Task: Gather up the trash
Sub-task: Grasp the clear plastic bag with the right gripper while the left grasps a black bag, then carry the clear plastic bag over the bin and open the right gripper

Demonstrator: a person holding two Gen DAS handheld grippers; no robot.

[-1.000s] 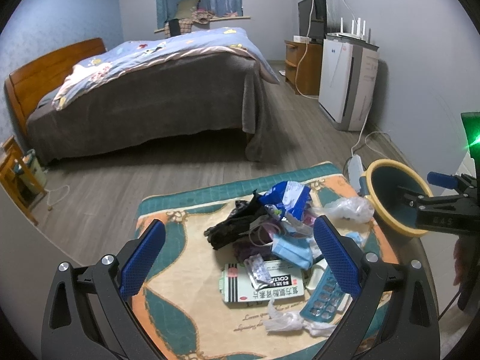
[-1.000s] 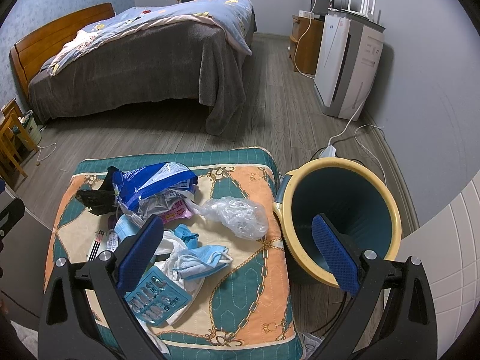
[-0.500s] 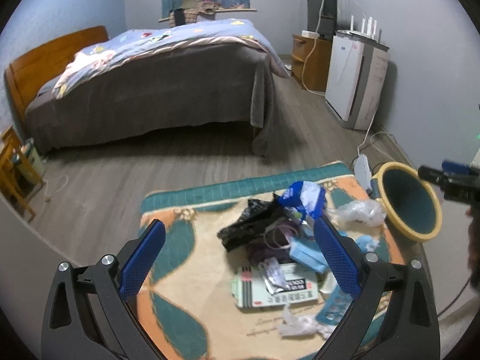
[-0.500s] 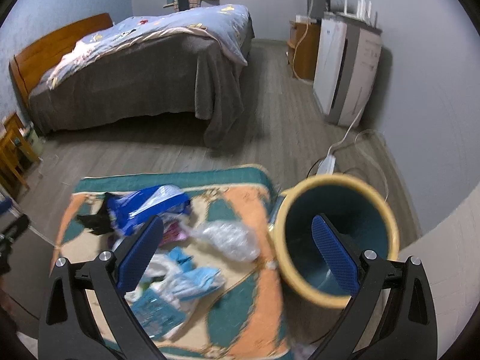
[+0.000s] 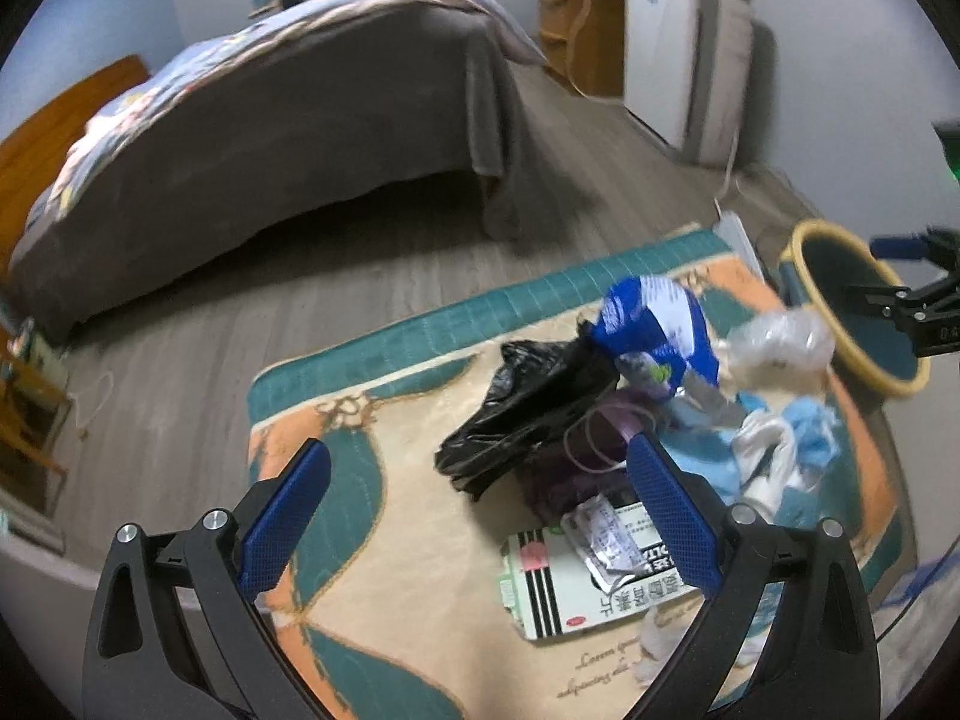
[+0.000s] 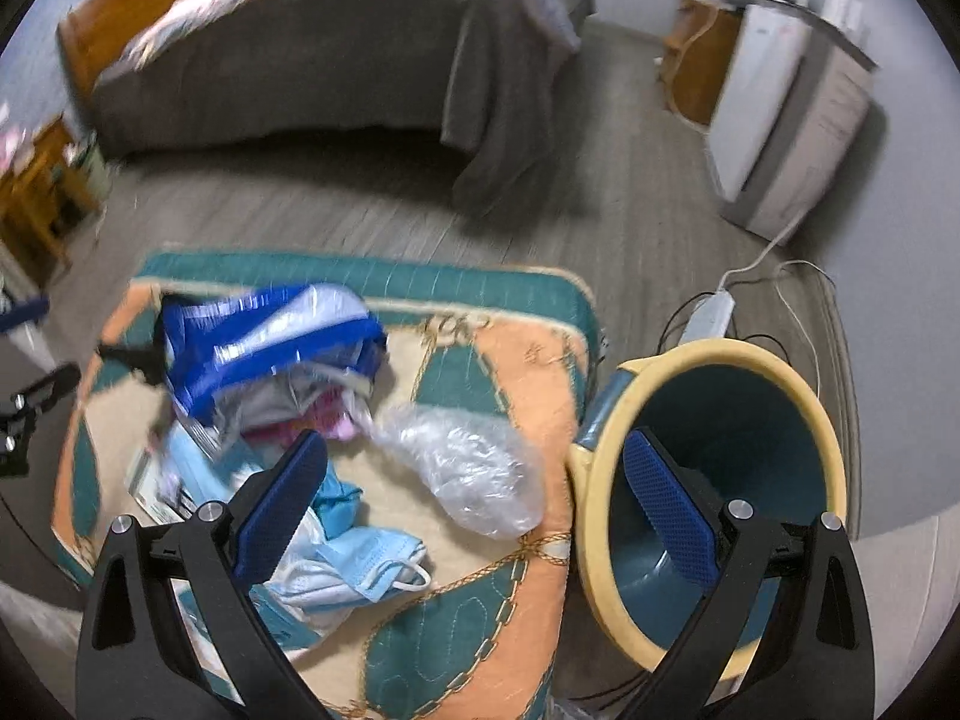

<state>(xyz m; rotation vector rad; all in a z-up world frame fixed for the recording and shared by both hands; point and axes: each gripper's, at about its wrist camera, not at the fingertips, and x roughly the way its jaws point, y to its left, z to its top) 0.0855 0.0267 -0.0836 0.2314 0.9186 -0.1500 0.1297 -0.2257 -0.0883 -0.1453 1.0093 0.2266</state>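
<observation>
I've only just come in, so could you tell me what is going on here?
A person with a gripper in each hand is collecting trash from a patterned mat on a bedroom floor. Both the left gripper and right gripper are open and empty. A black bag, a blue wrapper, a clear plastic bag and face masks lie on the mat. The bin stands beside the mat, and no trash shows inside it.

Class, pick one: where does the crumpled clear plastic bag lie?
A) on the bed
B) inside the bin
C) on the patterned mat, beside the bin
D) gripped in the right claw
C: the clear plastic bag rests on the mat, left of the bin.
</observation>
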